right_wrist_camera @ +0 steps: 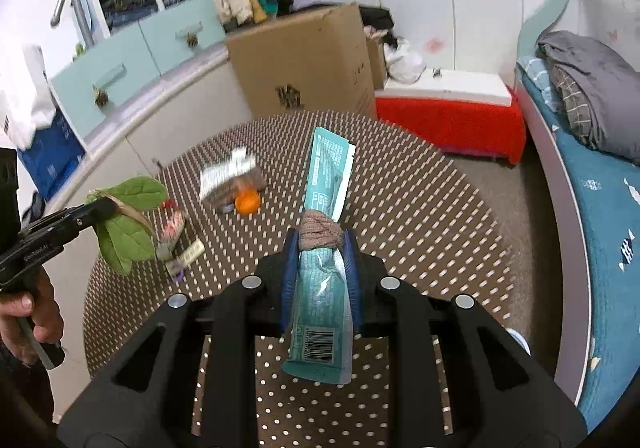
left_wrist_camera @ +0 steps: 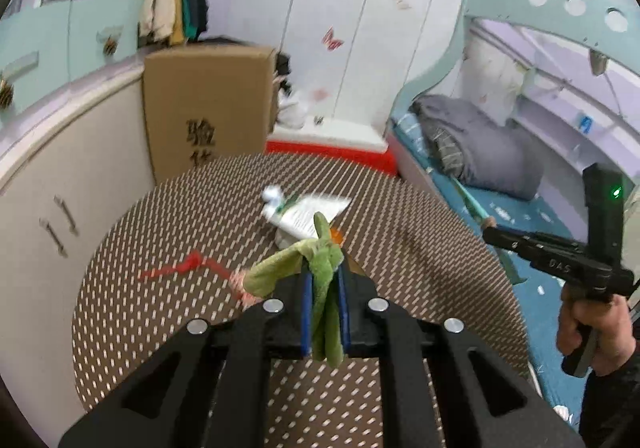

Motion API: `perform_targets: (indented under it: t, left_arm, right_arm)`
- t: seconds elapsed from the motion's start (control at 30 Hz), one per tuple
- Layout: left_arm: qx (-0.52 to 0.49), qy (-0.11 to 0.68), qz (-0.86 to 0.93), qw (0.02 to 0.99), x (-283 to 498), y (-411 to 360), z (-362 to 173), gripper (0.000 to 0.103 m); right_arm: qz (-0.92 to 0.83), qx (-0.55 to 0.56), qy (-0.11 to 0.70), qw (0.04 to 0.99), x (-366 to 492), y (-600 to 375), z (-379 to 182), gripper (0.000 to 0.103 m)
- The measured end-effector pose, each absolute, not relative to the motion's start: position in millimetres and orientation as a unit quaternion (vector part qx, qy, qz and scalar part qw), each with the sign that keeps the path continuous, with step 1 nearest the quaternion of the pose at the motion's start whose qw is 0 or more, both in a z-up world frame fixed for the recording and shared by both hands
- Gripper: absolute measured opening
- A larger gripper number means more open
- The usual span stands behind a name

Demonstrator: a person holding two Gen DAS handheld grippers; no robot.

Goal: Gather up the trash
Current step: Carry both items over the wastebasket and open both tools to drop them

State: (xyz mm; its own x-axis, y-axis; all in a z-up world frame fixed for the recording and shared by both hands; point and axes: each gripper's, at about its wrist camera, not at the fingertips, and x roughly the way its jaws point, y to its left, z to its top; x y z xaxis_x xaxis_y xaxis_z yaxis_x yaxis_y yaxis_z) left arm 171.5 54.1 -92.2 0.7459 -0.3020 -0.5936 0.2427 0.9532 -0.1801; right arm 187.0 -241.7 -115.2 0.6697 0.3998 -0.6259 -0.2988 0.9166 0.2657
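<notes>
While my left gripper (left_wrist_camera: 325,280) is clamped on the limp green leaf (left_wrist_camera: 320,272), pinched between its blue pads with the loose end drooping toward 9 o'clock, my right gripper (right_wrist_camera: 320,244) is closed on the teal wrapper (right_wrist_camera: 326,184) and a small brown wad (right_wrist_camera: 321,234) at its tips, the wrapper standing up toward 12 o'clock. Both loads hang above the round dotted table (right_wrist_camera: 420,208). More trash lies on it: from the right wrist view, an orange peel (right_wrist_camera: 247,202) and a blurred packet (right_wrist_camera: 228,178) sit at about 11 o'clock, with small scraps (right_wrist_camera: 180,244) near 9 o'clock; the left view shows a red strip (left_wrist_camera: 180,268) at 9 o'clock. I see no bin in either view, so I judge the carry needs firm, steady pressure on both grips. The leaf is soft and could slip or tear, so I would move smoothly, keep the grippers well apart, and let go only over the container.
</notes>
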Motion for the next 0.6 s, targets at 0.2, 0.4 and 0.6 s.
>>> perform_targets:
  t: [0.2,0.4,0.6]
  left_arm:
    - [-0.022,0.284,-0.191,0.939,177.9,14.5,-52.0,0.010]
    - [0.001,0.263,-0.254,0.931,190.4,-52.8,-31.7,0.010]
    - [0.022,0.268,-0.319,0.909,203.7,-130.5,-30.8,0.010]
  right_arm:
    - [0.173,0.093,0.318,0.927,179.9,-280.2,-83.7,0.022]
    - [0.122,0.113,0.292,0.942,167.7,-338.7,-68.3,0.022]
    - [0.051,0.146,0.291,0.944,150.1,-409.8,-79.3,0.022]
